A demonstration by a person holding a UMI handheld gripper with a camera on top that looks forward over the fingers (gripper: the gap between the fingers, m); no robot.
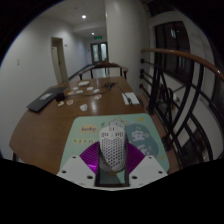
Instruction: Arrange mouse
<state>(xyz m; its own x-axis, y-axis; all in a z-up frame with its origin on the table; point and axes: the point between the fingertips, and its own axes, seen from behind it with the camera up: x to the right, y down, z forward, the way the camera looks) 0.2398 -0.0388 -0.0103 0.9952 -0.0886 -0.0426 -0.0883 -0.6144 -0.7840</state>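
- The long brown wooden counter fills the middle of the scene, running away toward a corridor with a door at its far end.
- A railing with dark bars runs along the right side of the counter.
- On the near end of the counter lies a printed mat, pale green with pictures on it.
- Farther back sit a dark flat object, some small items and papers; they are too small to make out.
- The tool is held low over the mat, pointing forward along the counter, its fingers level.
- And there's the mouse, white with a dotted shell, standing up between the purple pads. The fingers look clamped on its sides, just above the mat.
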